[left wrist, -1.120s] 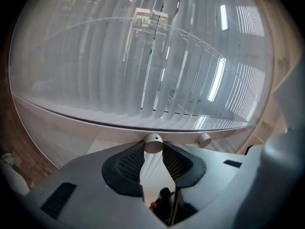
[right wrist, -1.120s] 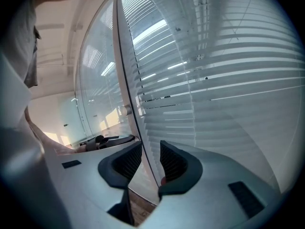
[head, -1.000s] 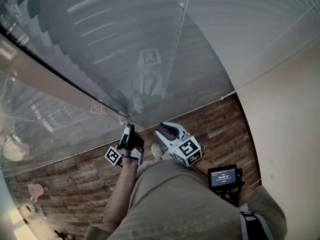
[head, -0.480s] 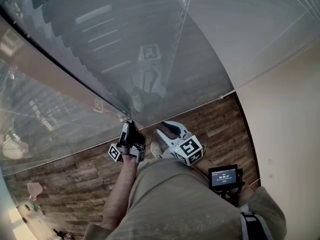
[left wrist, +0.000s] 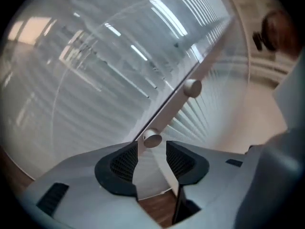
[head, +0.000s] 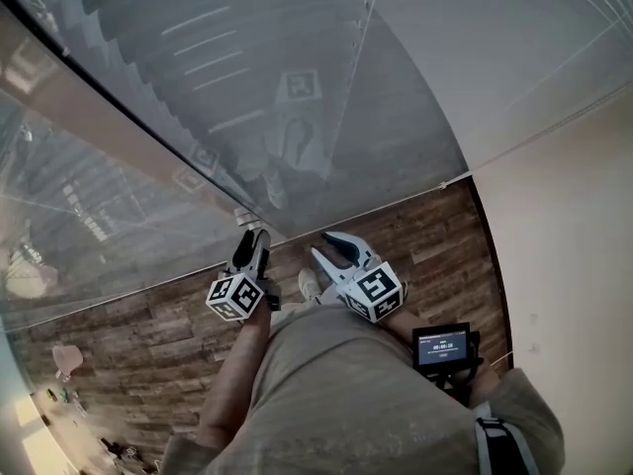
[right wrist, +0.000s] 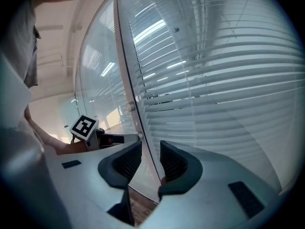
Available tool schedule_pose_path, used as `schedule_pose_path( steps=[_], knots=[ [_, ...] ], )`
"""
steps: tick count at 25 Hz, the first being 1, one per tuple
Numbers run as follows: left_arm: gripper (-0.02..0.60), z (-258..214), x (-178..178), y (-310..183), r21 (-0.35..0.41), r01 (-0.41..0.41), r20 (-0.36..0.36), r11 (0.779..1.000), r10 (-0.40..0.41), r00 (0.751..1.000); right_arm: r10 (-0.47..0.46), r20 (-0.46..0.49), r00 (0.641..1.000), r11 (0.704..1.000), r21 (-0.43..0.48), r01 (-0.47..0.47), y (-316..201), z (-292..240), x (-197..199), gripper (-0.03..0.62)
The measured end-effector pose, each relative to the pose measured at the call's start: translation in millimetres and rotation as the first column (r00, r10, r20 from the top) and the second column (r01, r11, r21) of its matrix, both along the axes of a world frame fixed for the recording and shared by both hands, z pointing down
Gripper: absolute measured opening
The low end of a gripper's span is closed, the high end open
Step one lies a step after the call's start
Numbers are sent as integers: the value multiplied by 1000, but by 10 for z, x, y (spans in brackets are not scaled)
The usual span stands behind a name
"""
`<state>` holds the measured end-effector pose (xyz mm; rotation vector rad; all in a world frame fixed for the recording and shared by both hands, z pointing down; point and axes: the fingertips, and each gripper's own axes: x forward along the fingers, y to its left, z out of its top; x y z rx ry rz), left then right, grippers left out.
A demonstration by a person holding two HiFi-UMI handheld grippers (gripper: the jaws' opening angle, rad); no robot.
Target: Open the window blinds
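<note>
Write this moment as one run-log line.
left gripper: jaws just opened wider, knob between tips, ungripped | right gripper: open, empty | blinds: down

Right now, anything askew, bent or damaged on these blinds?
Nothing stands out: the slats run even and parallel, none visibly sagging; the lower knob and upper knob sit intact on the white frame.

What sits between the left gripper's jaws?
The lower round knob on the frame, at the left gripper's tips, ungripped; its jaws have just been opening. Left gripper view shows it.
</note>
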<state>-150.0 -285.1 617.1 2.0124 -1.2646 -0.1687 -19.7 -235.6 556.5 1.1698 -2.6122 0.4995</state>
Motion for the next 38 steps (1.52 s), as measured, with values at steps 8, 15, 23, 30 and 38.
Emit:
schedule_pose_path(
  steps=[8,15,23,30,38],
  knots=[
    [170,-90,20,-51,22,45,406,999,-50,913,-15,18,1000,1000,2,15,51,-60,-1,129],
    [137,-162,-33,-29,-4,105,324,994,-98,941,-24,15,1000,1000,10,24,34,-131,56,129],
    [135,23,-113,-62,-38,130,189,991,-120,975,-59,17,998,998,24,59,-126,-39,0,126],
    [135,5,-101,-86,-53,109,39,993,-107,994,-82,18,996,996,25,81,-188,-66,-63,126],
    [133,102,-37,-50,-106,96,-177,990,-114,978,-84,29,996,996,27,83,-163,12,-32,126]
  ],
)
